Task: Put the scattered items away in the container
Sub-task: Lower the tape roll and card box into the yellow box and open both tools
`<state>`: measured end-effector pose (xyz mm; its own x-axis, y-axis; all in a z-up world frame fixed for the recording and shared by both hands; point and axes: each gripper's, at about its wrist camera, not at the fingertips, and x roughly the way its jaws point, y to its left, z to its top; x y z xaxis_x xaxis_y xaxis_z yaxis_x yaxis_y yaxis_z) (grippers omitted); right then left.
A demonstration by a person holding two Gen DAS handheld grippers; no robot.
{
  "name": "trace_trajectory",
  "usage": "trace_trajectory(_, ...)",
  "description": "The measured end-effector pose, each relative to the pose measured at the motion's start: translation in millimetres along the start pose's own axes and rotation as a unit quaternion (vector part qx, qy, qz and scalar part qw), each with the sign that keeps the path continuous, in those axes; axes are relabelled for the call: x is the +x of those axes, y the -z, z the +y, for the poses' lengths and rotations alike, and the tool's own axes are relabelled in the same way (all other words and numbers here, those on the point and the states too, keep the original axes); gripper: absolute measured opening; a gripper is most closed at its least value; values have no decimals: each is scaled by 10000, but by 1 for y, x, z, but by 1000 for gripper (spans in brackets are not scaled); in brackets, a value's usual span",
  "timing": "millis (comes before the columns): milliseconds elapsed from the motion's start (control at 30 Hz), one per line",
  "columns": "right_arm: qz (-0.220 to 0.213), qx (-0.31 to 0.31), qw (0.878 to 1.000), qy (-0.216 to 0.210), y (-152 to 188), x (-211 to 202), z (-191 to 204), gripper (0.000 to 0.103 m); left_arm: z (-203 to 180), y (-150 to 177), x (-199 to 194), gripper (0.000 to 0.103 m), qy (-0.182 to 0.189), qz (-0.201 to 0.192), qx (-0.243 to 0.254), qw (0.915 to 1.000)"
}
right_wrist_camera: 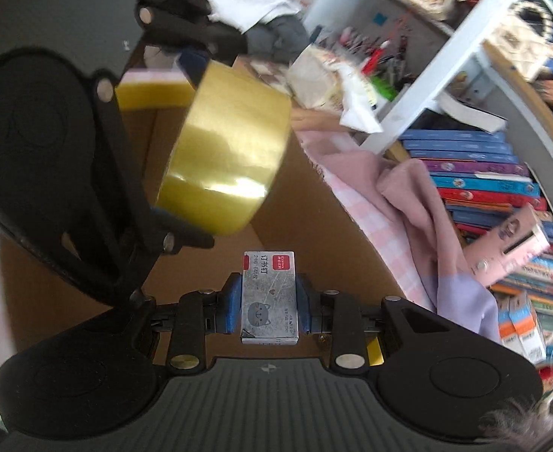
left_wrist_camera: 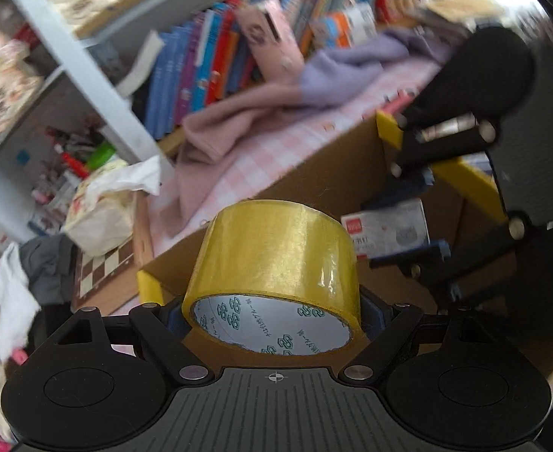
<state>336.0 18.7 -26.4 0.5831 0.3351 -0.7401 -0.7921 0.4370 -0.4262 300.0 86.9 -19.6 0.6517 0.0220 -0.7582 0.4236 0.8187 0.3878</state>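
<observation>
We hold both loads over the open cardboard box [left_wrist_camera: 325, 173], the container waiting below and ahead of the fingers. Our left gripper [left_wrist_camera: 276, 312] clamps the yellow tape roll [left_wrist_camera: 276, 248] across its width, core facing us; our right gripper [right_wrist_camera: 268, 301] pinches the staple box [right_wrist_camera: 269, 297], long axis pointing away. Both sit equally near the drop.

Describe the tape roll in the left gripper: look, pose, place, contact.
The tape roll is a wide roll of glossy yellow tape on a white core printed with green logos. The left gripper clamps it between its blue pads, tilted with the open core toward the camera. It hangs over the cardboard box, touching nothing else.
</observation>
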Motion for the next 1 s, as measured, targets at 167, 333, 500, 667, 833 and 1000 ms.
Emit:
trace_trajectory(167, 197, -307, 9993, -108, 2, 18, -7, 28, -4, -4, 18, 86, 134, 227, 373, 9990)
trace_trajectory(333, 308, -341, 9988, -173, 9, 28, -13, 28, -8, -6, 35, 87, 244, 446, 704, 9962)
trace_trajectory(500, 375, -450, 9982, -145, 13, 36, -16, 28, -9, -4, 48, 87, 372, 637, 880, 9934)
trace_trajectory(667, 421, -381, 9980, -270, 17, 44, -19, 28, -6, -2, 53, 87, 393, 714, 971, 9919)
trace_trajectory(833, 429, -423, 9974, -390, 19, 49, -17, 28, -8, -5, 59, 87, 449, 732, 1179, 9893)
trace_trajectory(1000, 430, -509, 9968, -435, 19, 51, -17, 28, -13, -4, 70, 87, 462, 950, 1538, 9824)
